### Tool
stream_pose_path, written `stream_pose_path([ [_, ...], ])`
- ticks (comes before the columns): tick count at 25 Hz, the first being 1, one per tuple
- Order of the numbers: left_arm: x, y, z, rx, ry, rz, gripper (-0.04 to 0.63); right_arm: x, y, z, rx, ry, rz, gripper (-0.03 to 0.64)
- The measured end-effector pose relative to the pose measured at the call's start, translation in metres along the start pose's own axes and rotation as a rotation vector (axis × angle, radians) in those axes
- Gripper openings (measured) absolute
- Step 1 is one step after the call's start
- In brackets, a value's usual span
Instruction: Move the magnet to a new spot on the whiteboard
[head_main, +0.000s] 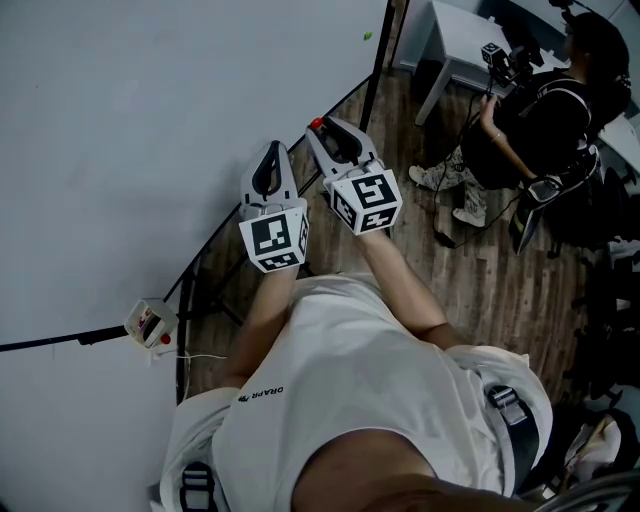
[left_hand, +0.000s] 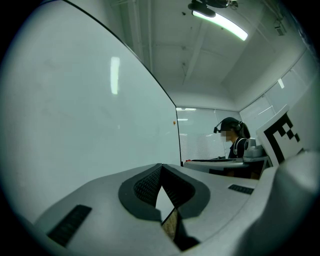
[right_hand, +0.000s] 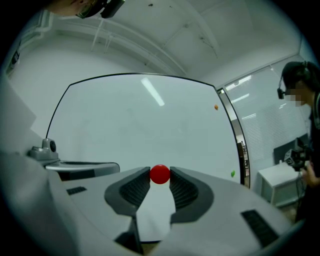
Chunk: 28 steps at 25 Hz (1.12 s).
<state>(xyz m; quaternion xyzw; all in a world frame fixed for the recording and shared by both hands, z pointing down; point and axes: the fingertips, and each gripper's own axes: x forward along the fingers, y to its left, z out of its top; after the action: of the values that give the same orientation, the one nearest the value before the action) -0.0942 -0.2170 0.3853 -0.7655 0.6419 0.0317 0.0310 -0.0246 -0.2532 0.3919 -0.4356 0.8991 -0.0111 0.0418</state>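
Pinching the red magnet (head_main: 316, 123) between its jaw tips, the right gripper (right_hand: 160, 176) pointed level at the whiteboard (head_main: 150, 120). The pads sat against the magnet's left and right sides. From where I stood, the magnet lay at the far end of that gripper, between it and the board face, with bare white surface behind it in every direction. I could not tell whether it touched the board or stood just off it. It looked round, so I judged it had no long axis to line up, and a new spot could be reached by moving it any way along the board.

The left gripper (left_hand: 161, 166) hung just beside the right one, on its left and a little nearer the person. Its jaws were pressed together at the tips on nothing. The right hand was plainly the one placed for the move.

I counted one red magnet, two grippers and one whiteboard. One small orange dot (right_hand: 216, 106) and one small green dot (right_hand: 232, 173) sat near the board's far right edge, well apart from the magnet. One other person (head_main: 540, 120) sat in the background.
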Motion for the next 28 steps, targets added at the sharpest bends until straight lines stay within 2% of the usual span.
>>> stream_pose_path([
  [28,-0.0052,-0.001,0.0037,-0.005,-0.005,0.01,0.002,-0.0103,0.0067,0.0032,-0.004,-0.003,0.01,0.129],
])
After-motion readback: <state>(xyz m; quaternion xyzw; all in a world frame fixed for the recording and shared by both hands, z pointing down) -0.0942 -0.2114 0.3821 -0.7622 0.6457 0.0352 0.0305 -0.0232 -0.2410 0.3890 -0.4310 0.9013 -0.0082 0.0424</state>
